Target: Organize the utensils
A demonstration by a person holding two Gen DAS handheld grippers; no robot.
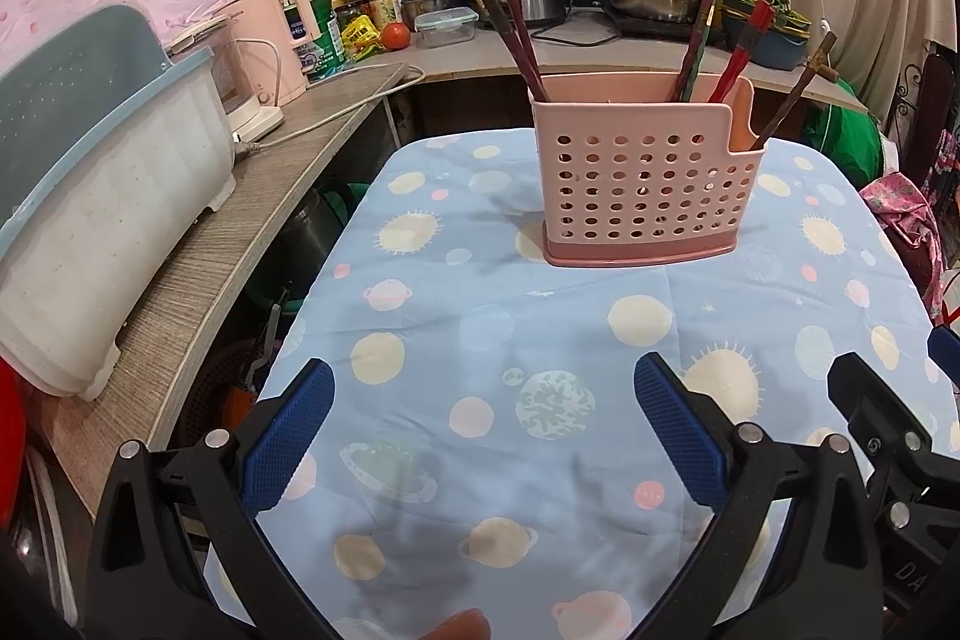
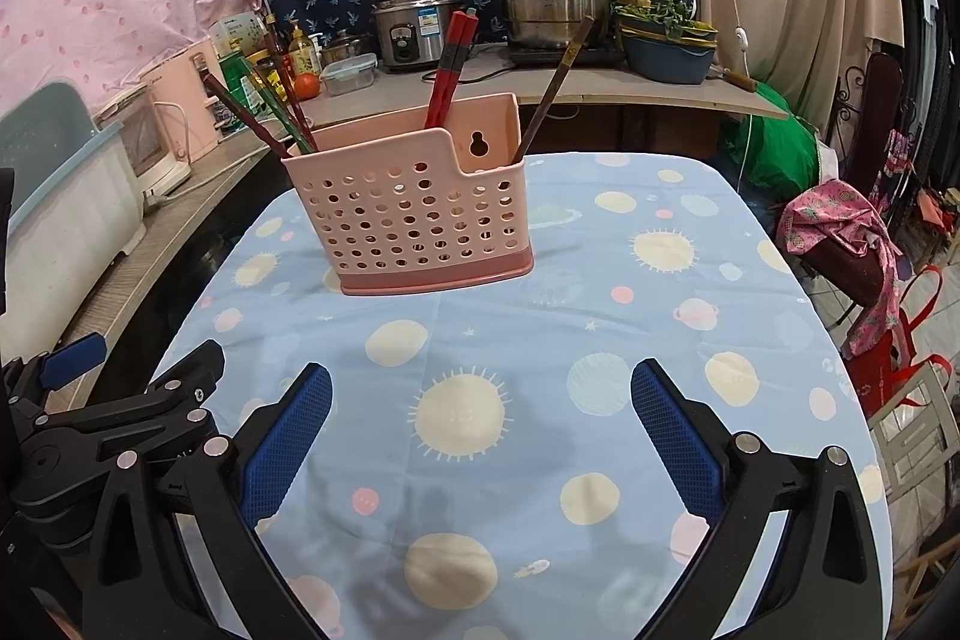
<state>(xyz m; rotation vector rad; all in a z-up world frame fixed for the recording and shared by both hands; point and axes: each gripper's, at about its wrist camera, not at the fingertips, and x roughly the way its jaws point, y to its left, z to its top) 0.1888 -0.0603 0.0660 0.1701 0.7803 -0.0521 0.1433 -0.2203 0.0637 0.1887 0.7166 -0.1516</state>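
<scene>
Both the left tongs [image 1: 483, 436] and right tongs [image 2: 480, 436] are held spread and empty. The chopsticks [image 1: 517, 34], judged light, stiff and slippery, stand leaning in the pink holder [image 1: 642, 178] on the worktop [image 1: 480, 340]; the upper shafts are best pinched

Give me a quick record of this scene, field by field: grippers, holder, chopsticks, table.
left gripper: jaws open, empty, above the tablecloth
right gripper: jaws open, empty, beside the left one
holder: pink, perforated, upright on the table
chopsticks: all standing in the holder, leaning outward, some at each end
tablecloth: blue with planets; no utensils lying on it
</scene>
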